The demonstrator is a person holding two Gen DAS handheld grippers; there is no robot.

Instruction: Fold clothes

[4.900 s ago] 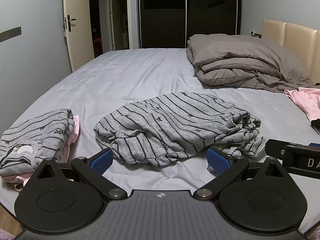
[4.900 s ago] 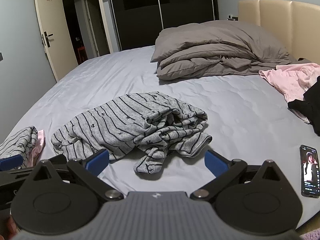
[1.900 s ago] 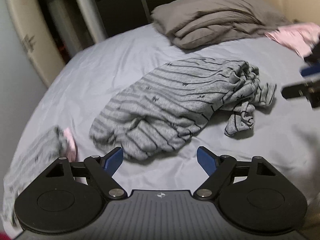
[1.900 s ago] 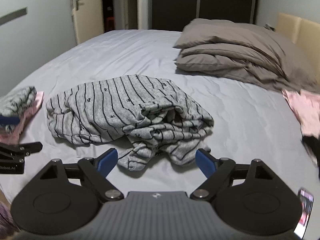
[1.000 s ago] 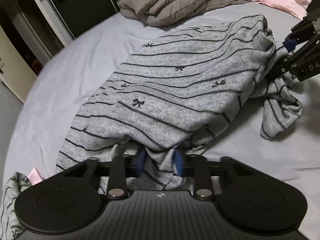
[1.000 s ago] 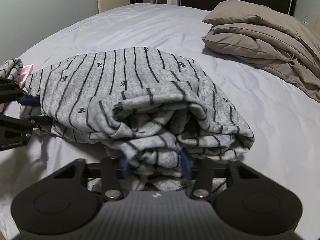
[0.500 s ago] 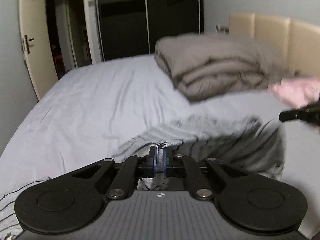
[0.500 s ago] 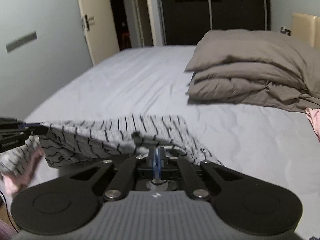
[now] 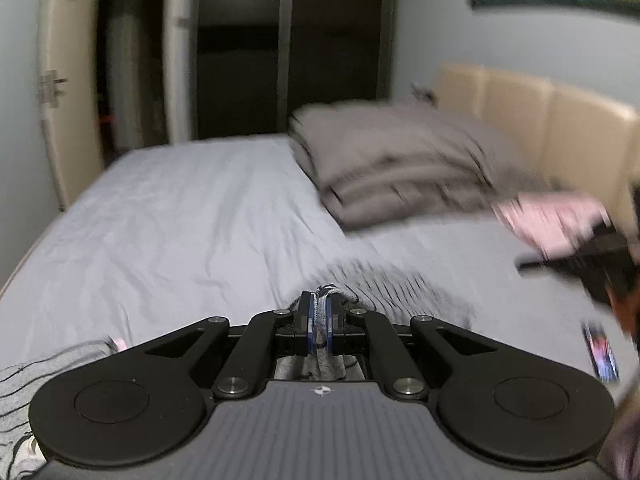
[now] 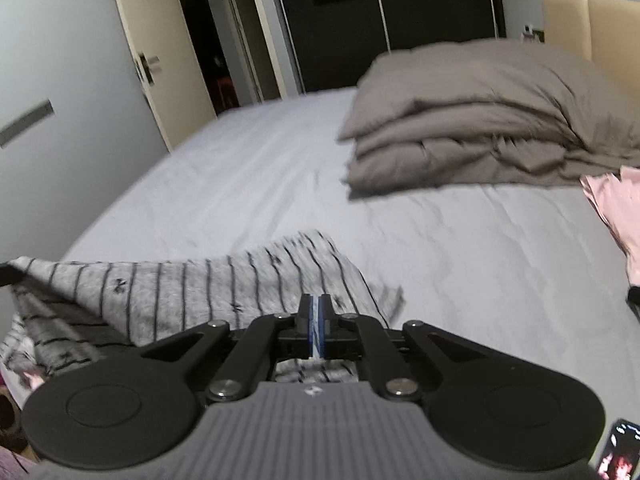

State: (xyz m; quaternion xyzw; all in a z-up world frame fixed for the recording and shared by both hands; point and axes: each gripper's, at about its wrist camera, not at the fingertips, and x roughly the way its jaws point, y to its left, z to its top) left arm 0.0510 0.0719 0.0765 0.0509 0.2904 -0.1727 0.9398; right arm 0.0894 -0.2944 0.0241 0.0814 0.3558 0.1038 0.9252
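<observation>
Both my left tongs (image 9: 318,322) and right tongs (image 10: 315,324) are pinching the striped grey garment (image 10: 192,292), its edge stretched sideways between them, the rest hanging low over the bed (image 10: 460,248).

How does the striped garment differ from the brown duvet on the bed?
The striped garment is grey with dark stripes; the duvet is plain brown. The garment hangs stretched between the left gripper and right gripper, both shut on it; the duvet lies folded, untouched, near the headboard. Both are soft fabric.
</observation>
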